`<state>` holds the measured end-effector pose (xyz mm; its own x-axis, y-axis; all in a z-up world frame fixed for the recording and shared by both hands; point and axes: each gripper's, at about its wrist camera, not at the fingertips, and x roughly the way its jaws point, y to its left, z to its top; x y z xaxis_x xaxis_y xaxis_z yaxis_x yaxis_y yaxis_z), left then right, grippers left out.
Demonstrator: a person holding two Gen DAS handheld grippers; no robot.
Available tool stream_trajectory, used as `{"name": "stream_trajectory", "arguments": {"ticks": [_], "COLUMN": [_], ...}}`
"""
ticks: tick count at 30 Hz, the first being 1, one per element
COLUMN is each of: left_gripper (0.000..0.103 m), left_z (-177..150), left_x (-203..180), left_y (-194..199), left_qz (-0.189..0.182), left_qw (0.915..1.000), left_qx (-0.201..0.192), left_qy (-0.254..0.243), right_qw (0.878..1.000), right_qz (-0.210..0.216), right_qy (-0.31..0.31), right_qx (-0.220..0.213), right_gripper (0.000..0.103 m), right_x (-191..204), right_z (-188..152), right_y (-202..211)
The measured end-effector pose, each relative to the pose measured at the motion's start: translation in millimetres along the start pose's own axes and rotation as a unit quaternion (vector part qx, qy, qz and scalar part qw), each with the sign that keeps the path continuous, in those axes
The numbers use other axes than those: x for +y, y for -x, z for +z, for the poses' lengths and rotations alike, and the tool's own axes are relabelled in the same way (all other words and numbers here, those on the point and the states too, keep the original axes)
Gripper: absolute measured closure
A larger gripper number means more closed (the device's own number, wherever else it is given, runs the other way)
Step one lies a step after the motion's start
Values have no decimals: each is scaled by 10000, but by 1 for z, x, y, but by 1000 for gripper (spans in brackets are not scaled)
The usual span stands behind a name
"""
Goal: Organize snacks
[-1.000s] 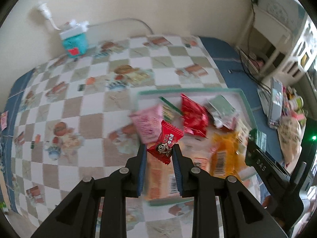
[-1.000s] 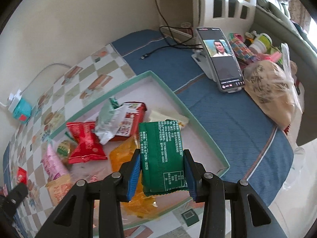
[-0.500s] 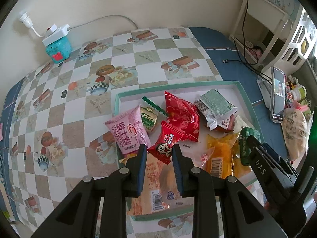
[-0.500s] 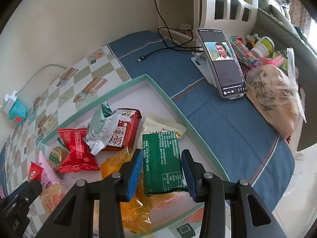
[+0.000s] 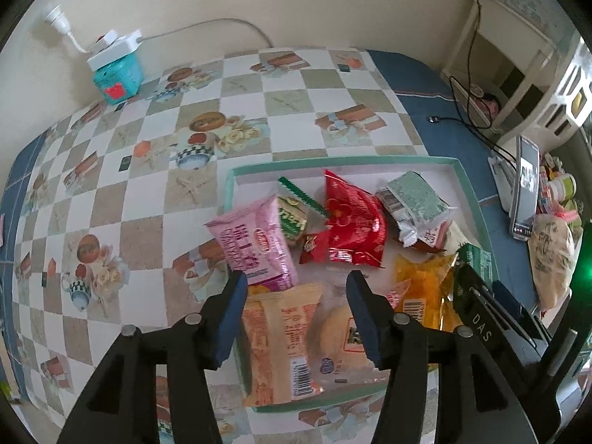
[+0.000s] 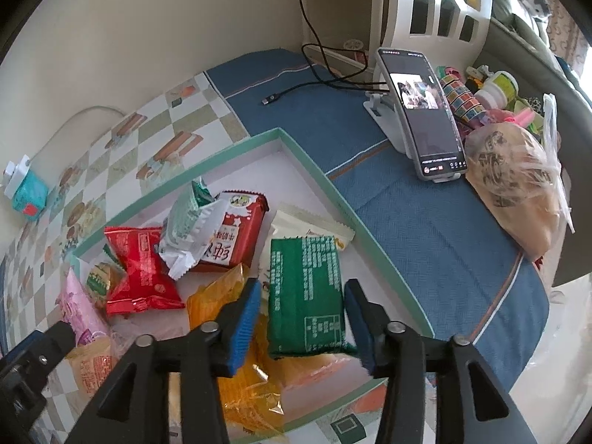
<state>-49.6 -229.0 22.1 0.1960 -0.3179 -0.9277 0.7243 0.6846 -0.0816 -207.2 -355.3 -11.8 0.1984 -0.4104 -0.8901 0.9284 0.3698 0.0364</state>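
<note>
A teal-rimmed tray [image 5: 333,161] holds several snack packets. My left gripper [image 5: 296,288] hovers over its near left part with its jaws opening and nothing between them. A small red packet [image 5: 314,246] lies in the tray just beyond the fingertips, between a pink packet [image 5: 255,244] and a larger red packet [image 5: 351,222]. In the right wrist view my right gripper [image 6: 301,292] is opening too. A green packet [image 6: 307,296] lies between its fingers on top of an orange packet [image 6: 222,296], and the pads stand off its sides. The tray rim [image 6: 333,188] runs behind.
A phone on a white stand [image 6: 425,118] and a tied plastic bag [image 6: 518,192] sit on the blue cloth right of the tray. A black cable [image 6: 296,90] trails behind. A power strip on a teal box [image 5: 116,70] stands at the wall, far left.
The left jaws let go of the small red packet, which now lies in the tray. The right jaws spread off the green packet, which now rests on the pile.
</note>
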Motion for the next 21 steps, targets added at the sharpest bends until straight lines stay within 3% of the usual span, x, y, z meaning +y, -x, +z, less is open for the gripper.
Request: {"name": "stream_trajectory", "arguments": {"ticks": [4,9,11,14,16,21], "left_gripper": [30,14,14,12,4,4], "left_z": [0,-7,-12,-21,-25,-40], "left_x": [21,55,69,87,97,118], "left_y": [5,9,10,11,13,17], "left_qz": [10,331,512,839,1032,1183], "left_qw": [9994,9964,9944,9912,9889,9870], "left_qx": [-22,-77,-97,-99,-111,64], "left_qy": [340,783,923,1021,1060,1086], "right_qw": [9999,9994,9993,9987,9980,9955], "right_qz": [-44,-65,-30,54,70,211], "right_qy": [116,322,376,497,600,893], "right_qx": [-14,-68,-78,-122,-182,-219], "right_gripper": [31,12,0,0,0,0], "right_x": [6,18,23,33,41,64], "right_z": [-4,-11,-14,-21,-25,-37], "right_y": [4,11,14,22,28,42]}}
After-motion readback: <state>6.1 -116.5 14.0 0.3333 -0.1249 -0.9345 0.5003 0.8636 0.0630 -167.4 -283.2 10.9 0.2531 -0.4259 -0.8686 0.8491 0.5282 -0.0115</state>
